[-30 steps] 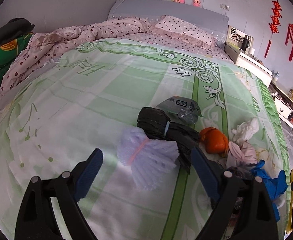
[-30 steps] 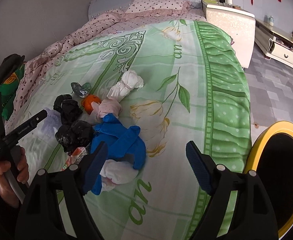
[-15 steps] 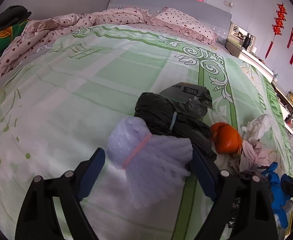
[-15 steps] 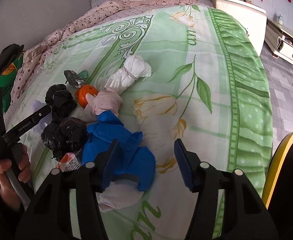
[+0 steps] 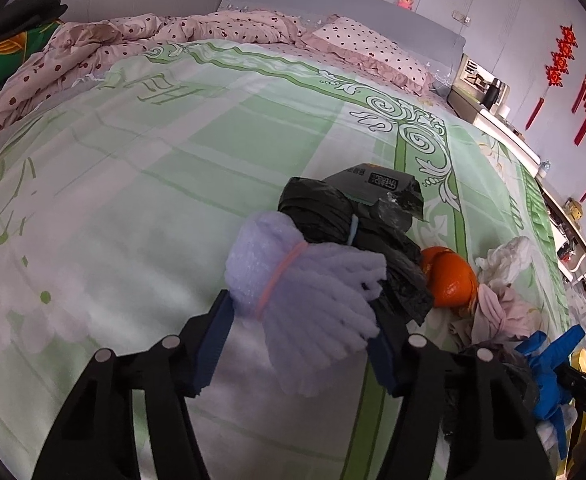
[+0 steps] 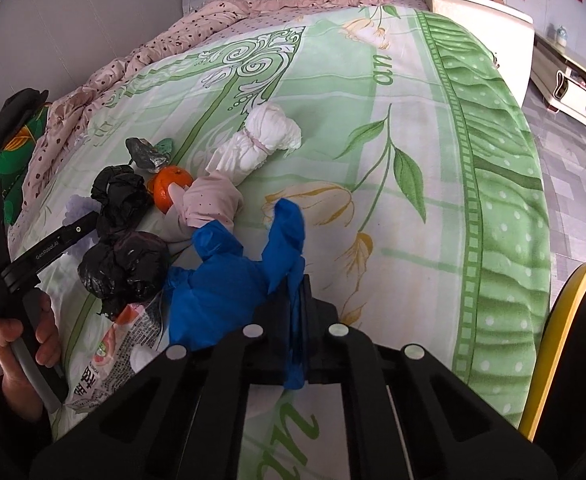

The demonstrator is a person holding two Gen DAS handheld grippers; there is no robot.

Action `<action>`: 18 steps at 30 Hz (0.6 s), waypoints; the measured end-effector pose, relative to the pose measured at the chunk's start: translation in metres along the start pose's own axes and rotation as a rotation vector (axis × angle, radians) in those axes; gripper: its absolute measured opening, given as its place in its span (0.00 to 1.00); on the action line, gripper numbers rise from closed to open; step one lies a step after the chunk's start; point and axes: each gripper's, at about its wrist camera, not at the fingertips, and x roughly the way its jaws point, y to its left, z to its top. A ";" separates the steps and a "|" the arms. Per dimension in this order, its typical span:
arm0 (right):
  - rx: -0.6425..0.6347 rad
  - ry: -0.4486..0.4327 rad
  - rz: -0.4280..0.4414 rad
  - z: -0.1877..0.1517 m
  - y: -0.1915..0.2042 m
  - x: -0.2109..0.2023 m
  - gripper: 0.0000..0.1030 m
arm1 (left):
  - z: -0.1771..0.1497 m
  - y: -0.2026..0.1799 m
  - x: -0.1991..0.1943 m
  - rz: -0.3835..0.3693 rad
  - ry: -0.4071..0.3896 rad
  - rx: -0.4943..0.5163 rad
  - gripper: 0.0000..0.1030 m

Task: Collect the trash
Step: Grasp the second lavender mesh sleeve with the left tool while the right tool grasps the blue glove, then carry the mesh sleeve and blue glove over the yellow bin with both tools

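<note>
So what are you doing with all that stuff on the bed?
A person is picking up trash from the bed with a gripper in each hand. The right gripper is shut on the blue plastic bag. The left gripper is closing around the white foam bundle. Black bags, an orange and other wads lie beside them.

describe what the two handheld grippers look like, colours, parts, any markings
Both the left gripper and right gripper are matte black angular frames with round silver rivets and dark blue ribbed finger pads. Seen from the right wrist view, the left one has a pistol-style handle and small white lettering along its side.
</note>
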 end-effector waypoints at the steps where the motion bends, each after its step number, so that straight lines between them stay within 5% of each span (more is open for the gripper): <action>1: -0.003 -0.006 0.001 0.000 0.001 -0.003 0.02 | 0.000 -0.001 -0.002 -0.002 -0.004 0.003 0.55; 18: -0.024 -0.114 0.007 0.001 0.010 -0.055 0.02 | 0.001 -0.008 -0.052 -0.043 -0.063 0.026 0.52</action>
